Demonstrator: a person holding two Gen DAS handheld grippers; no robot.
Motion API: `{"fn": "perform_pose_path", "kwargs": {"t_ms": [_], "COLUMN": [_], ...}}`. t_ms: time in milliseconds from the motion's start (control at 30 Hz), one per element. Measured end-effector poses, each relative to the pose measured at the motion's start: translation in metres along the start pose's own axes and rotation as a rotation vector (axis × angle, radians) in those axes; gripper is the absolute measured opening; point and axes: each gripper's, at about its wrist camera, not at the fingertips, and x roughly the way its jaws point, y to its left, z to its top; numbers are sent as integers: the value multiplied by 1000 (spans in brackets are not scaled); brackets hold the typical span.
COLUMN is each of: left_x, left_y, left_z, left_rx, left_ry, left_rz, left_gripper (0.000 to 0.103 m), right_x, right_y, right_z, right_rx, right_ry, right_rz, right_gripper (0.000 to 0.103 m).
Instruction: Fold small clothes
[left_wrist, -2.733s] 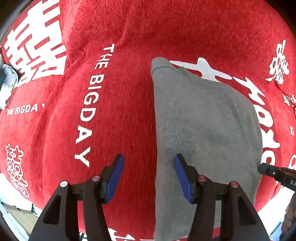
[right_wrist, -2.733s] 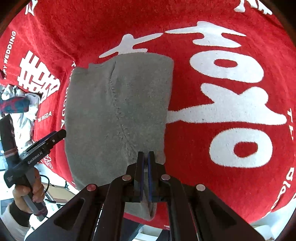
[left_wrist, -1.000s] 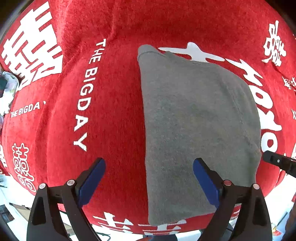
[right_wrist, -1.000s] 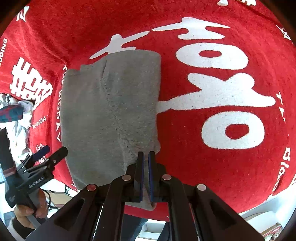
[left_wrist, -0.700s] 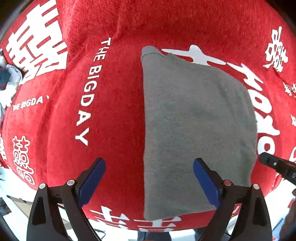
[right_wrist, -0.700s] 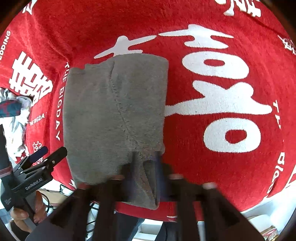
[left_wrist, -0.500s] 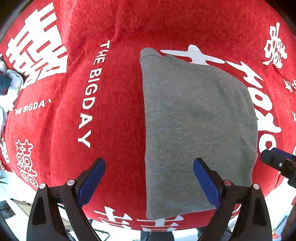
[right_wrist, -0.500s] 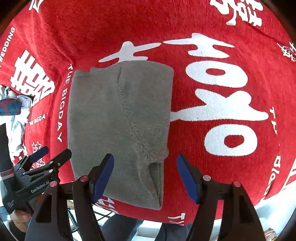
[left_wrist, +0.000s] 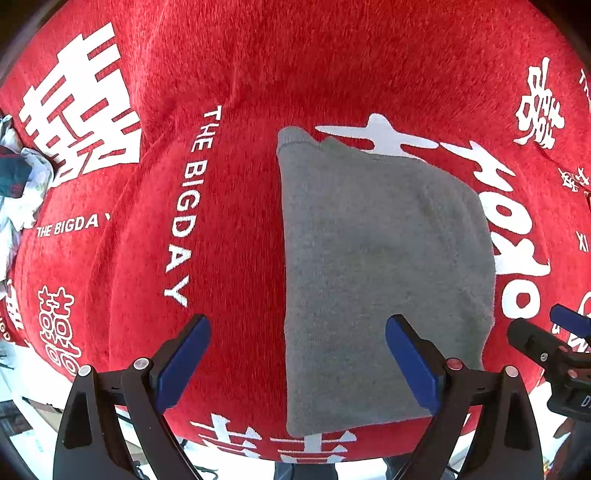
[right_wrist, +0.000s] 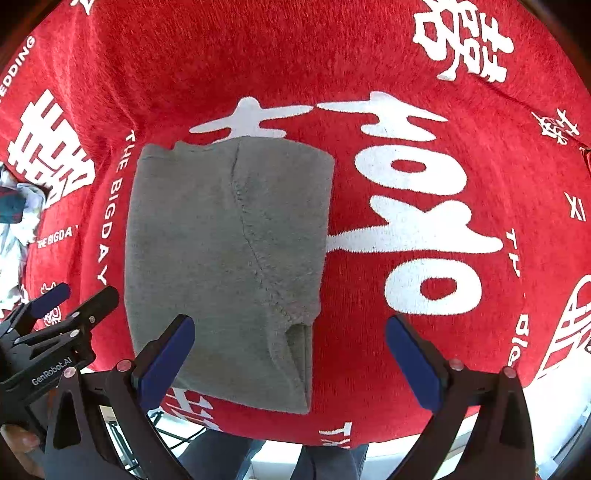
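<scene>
A folded grey garment (left_wrist: 380, 266) lies flat on the red cloth with white lettering (left_wrist: 147, 229); it also shows in the right wrist view (right_wrist: 225, 258). My left gripper (left_wrist: 297, 360) is open and empty, hovering over the garment's near left edge. My right gripper (right_wrist: 290, 360) is open and empty above the garment's near right corner, where a small fold of fabric sticks up. The left gripper also shows at the left of the right wrist view (right_wrist: 70, 299), and the right gripper at the right edge of the left wrist view (left_wrist: 546, 332).
A heap of other clothes (left_wrist: 14, 184) lies at the far left of the red cloth, also in the right wrist view (right_wrist: 14, 221). The table's near edge (right_wrist: 369, 439) runs just below the garment, with a person's legs beyond it.
My right gripper opened and let go of the garment's near right corner, then drew back. My left gripper opened wider earlier and has stayed open. The garment lies still.
</scene>
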Motion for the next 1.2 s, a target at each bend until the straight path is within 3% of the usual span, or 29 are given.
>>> {"fn": "perform_pose_path", "kwargs": {"t_ms": [1200], "left_x": [-1], "left_y": [-3], "left_z": [-7], "left_rx": [0], "left_ry": [10], "left_rz": [4], "left_gripper": [96], "right_x": [1], "right_y": [3], "right_z": [-4], "right_rx": [1], "right_ry": [6], "right_rz": [-20], "right_gripper": [103]}}
